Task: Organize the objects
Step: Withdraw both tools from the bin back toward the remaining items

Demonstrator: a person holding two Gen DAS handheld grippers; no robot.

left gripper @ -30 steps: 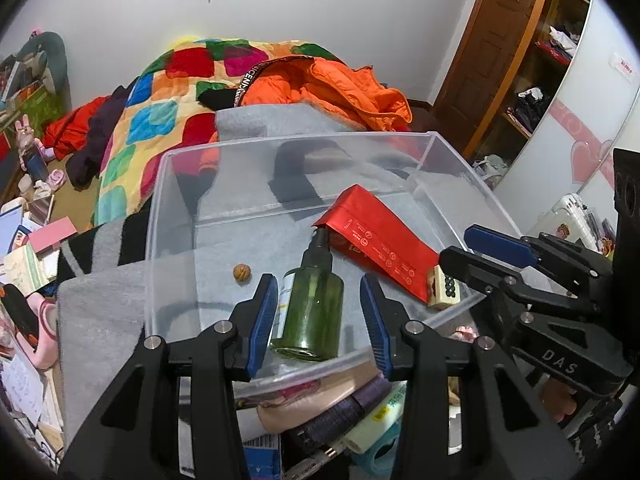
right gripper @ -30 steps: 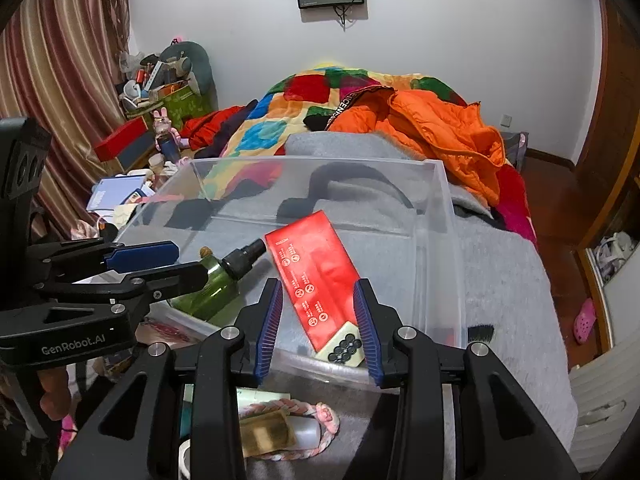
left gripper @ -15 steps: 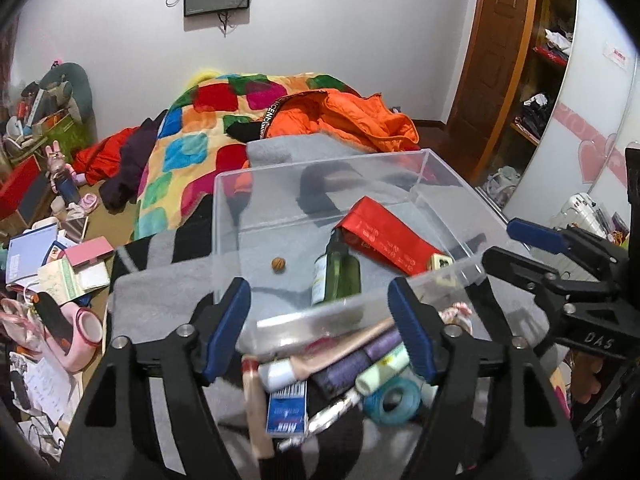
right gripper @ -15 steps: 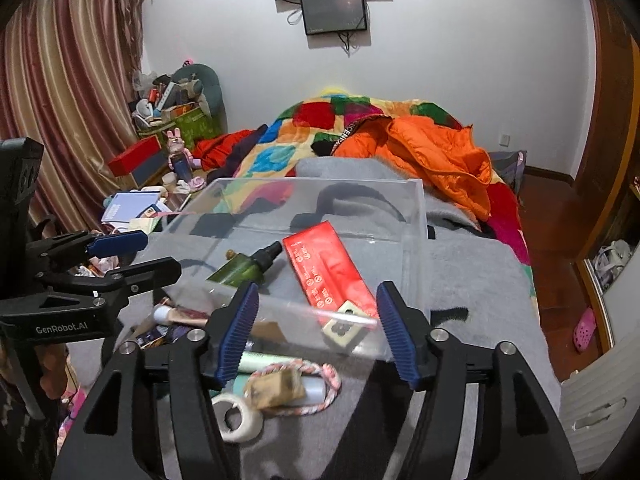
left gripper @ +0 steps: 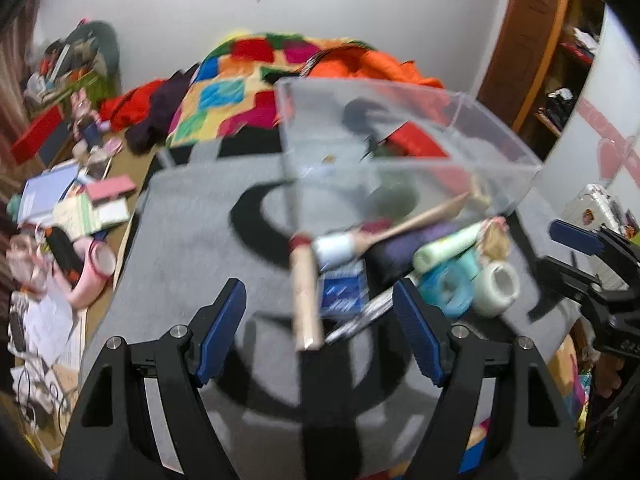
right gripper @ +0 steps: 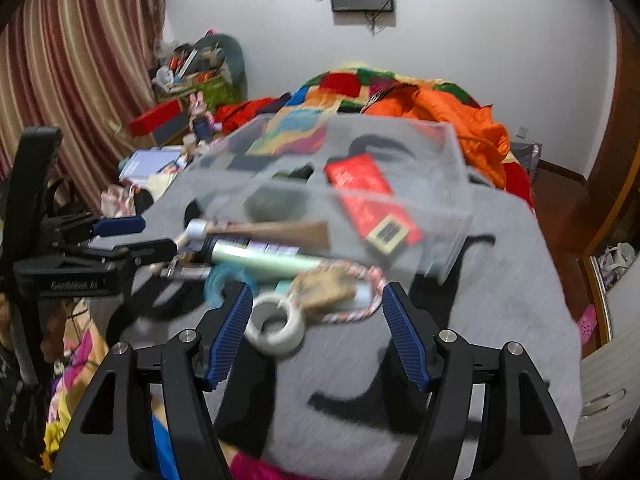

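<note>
Hovering over loose pile | left gripper [left gripper: 318, 326] spread, just opened, empty | right gripper [right gripper: 316, 330] spread, just opened further, empty | tan tube [left gripper: 305, 300] between left jaws, tape roll [right gripper: 276, 324] between right | clear bin [left gripper: 400, 152] beyond both | advice: lower squarely before closing.

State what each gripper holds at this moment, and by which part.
Nothing. The left gripper and right gripper both have their jaws apart and empty, having just been opening, short of the clutter beside the clear bin.

Left tool [left gripper: 320, 322] and right tool [right gripper: 316, 330] angle downward, jaws spread, empty.
</note>
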